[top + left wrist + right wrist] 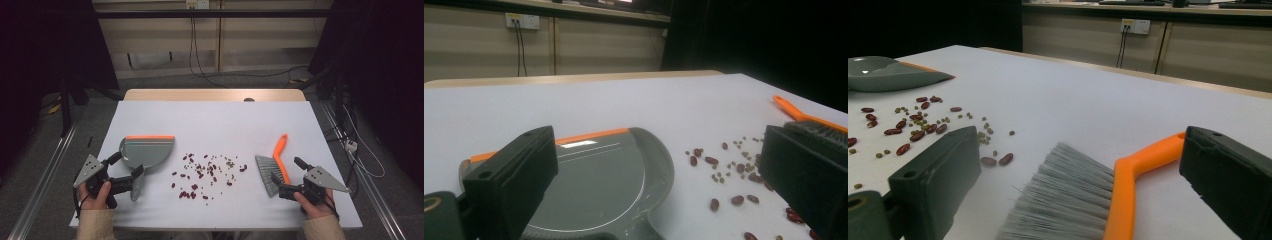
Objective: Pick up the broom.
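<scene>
High view: both grippers wait, jaws apart, holding nothing.
The left gripper [136, 183] is by the dustpan [146, 151], the right gripper [276, 187] by the brush [272, 167]. A clumsy grab could scatter the beans [207, 174].

Both forearms are coming in from the bottom of the high view, each hand wrapping around the black grip of its tool, with the left tool [136, 181] sitting at the left near corner of the desk [215, 120] and the right tool [274, 183] at the right near corner. The left tool is pointing inward toward the middle with its two black jaws standing wide apart and nothing pressed between them. The right tool is likewise pointing inward and slightly away from the person, its jaws spread wide and gripping nothing.
</scene>
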`<state>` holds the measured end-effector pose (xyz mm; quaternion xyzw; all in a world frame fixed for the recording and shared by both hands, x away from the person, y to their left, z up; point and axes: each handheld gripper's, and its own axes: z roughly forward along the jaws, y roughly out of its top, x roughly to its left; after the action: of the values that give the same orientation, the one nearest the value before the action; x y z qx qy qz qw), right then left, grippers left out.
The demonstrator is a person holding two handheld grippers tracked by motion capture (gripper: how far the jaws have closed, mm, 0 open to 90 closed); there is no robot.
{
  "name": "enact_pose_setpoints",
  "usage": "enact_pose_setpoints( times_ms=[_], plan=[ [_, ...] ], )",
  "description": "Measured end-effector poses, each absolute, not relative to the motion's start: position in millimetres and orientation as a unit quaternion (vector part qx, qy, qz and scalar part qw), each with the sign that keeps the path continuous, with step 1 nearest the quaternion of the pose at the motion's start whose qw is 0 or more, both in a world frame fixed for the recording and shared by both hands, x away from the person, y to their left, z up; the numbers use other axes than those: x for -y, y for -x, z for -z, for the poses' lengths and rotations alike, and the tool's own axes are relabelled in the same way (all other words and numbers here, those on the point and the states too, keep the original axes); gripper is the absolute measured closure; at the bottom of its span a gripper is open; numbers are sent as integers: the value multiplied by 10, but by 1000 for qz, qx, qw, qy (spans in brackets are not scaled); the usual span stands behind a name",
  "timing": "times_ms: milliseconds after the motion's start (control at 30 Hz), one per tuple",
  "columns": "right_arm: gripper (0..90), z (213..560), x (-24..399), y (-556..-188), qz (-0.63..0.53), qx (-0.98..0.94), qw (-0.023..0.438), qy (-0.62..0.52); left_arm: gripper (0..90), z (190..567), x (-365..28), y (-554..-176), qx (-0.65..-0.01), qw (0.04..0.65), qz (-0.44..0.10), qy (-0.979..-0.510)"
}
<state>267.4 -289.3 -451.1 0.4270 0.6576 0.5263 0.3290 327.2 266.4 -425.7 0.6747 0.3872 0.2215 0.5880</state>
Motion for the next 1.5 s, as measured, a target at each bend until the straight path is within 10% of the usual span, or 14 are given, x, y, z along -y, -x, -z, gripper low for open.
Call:
enact_pose_setpoints(
  times_ms=[800,1500],
  plan=[
    [46,4337,2860,-3094,-442,-683,316,-488,23,4246,-2671,-3279,-382,585,-231,-677],
    [394,4521,2832,-3746,-298,-695,254,-604,25,4246,-2668,-3296,-377,573,-237,-689]
  ],
)
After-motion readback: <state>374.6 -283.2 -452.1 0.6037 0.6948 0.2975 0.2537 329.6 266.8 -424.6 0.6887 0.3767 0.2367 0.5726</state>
